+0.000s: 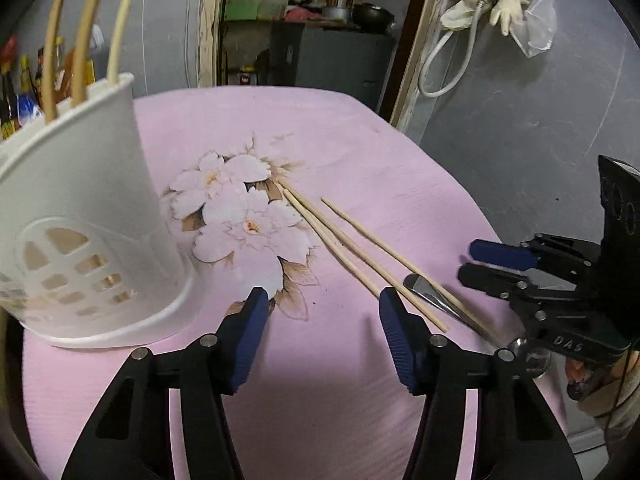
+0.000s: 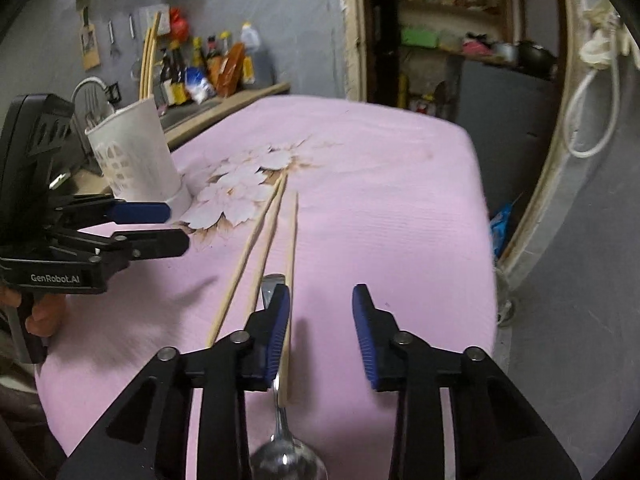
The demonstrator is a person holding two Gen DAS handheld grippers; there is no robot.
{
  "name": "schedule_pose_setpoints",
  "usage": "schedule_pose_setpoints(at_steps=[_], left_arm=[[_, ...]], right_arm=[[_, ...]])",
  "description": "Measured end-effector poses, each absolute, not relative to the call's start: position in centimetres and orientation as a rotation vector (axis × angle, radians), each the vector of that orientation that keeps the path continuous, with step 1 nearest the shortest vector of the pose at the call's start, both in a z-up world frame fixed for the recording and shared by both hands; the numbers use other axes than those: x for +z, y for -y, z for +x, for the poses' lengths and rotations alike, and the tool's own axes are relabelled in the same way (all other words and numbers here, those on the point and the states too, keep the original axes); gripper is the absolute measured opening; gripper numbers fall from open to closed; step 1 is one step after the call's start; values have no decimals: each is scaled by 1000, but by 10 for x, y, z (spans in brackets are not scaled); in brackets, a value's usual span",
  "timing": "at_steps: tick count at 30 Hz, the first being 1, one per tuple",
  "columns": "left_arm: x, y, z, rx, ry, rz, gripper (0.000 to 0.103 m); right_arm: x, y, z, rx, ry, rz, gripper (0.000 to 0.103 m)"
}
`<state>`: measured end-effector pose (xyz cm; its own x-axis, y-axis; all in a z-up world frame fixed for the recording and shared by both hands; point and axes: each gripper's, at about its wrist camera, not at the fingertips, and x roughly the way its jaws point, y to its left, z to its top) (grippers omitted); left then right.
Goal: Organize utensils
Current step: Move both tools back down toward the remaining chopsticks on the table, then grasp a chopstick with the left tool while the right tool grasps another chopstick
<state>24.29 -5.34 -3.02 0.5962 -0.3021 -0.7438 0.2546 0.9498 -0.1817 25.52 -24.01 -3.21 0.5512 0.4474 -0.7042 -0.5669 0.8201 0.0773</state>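
We look down and forward from each wrist, close over the pink tablecloth (image 1: 360, 420). Both views share the loose chopsticks (image 1: 340, 236), the spoon (image 2: 280, 432) and the white utensil holder (image 2: 136, 152); each sees the other gripper sidelong.

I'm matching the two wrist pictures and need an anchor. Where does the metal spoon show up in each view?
Left wrist view: the spoon lies lower right, among the near ends of the chopsticks.
Right wrist view: the spoon is bottom centre, bowl at the frame edge, handle pointing away.
Shared landmark: the white holder, standing left in both.
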Motion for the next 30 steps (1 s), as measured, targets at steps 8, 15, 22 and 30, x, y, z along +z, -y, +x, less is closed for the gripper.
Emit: schedule_pose_setpoints(at_steps=[8, 15, 22, 30], left_arm=[[-32, 52, 252, -300, -905, -79, 47], [-35, 49, 257, -310, -934, -110, 39], [-32, 54, 268, -331, -946, -137, 37], [-36, 56, 285, -321, -978, -157, 31]], right_arm=[[-39, 211, 278, 660, -849, -226, 24], [-44, 199, 291, 648, -894, -279, 21], [-46, 192, 306, 645, -932, -299, 15], [-44, 197, 312, 609, -897, -331, 1]])
